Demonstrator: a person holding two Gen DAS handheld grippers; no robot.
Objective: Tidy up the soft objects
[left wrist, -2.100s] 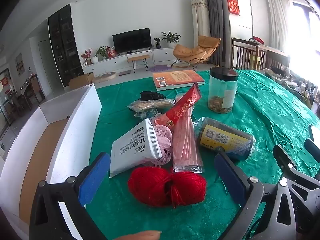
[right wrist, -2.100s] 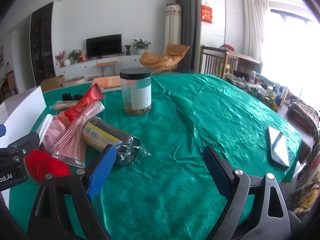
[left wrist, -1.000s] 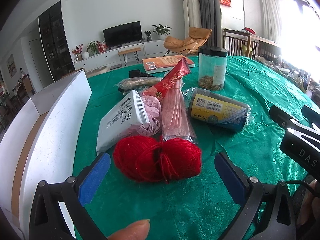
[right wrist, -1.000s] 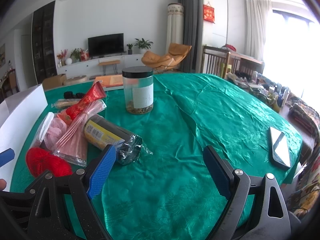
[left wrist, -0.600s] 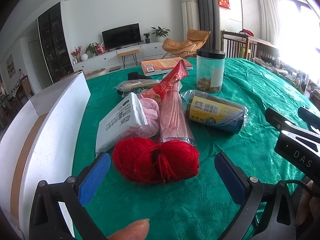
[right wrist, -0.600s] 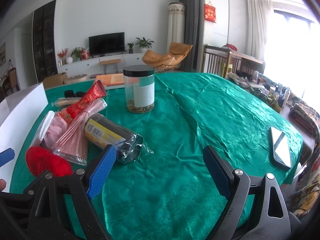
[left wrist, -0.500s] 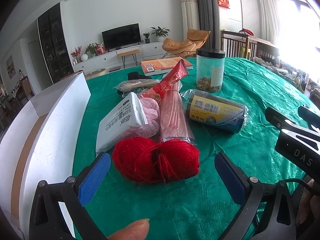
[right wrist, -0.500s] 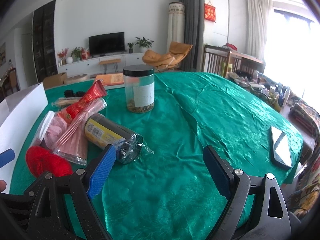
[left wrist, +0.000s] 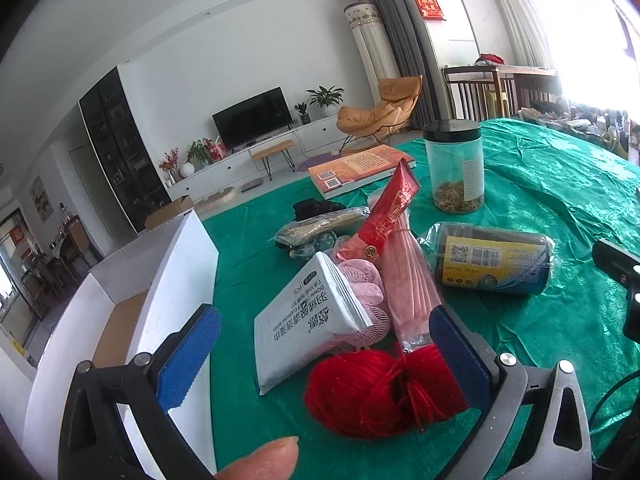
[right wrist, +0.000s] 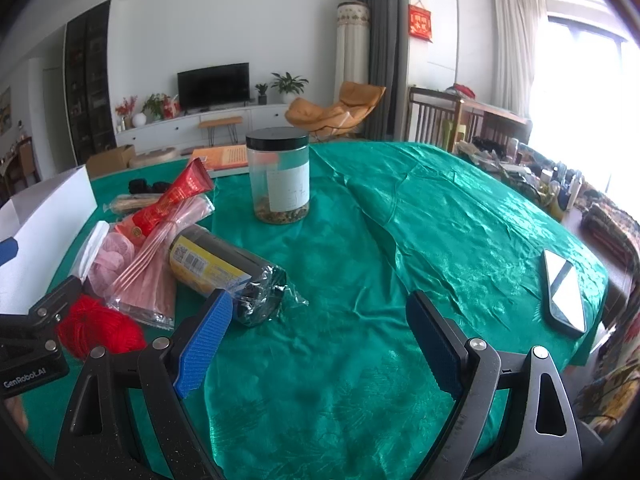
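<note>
A red yarn ball [left wrist: 380,392] lies on the green tablecloth [left wrist: 560,184], between the fingers of my open left gripper [left wrist: 324,354]; its right pad is next to the yarn. Behind the yarn lie a white wipes pack [left wrist: 312,316], a pink mesh sponge [left wrist: 360,280], a pink packet [left wrist: 408,280] and a red packet [left wrist: 392,212]. A white box [left wrist: 160,308] stands at the left. My right gripper [right wrist: 318,344] is open and empty over bare cloth; the yarn [right wrist: 100,330] lies to its left.
A wrapped dark roll with a yellow label [left wrist: 496,264] lies right of the pile. A black-lidded jar [right wrist: 278,176], an orange book [left wrist: 360,168] and a black item [left wrist: 312,208] are farther back. A phone [right wrist: 564,292] lies near the table's right edge.
My left gripper has moved forward and to the left over the yarn, so the yarn now sits between its fingers by the right pad. The right gripper has barely moved.
</note>
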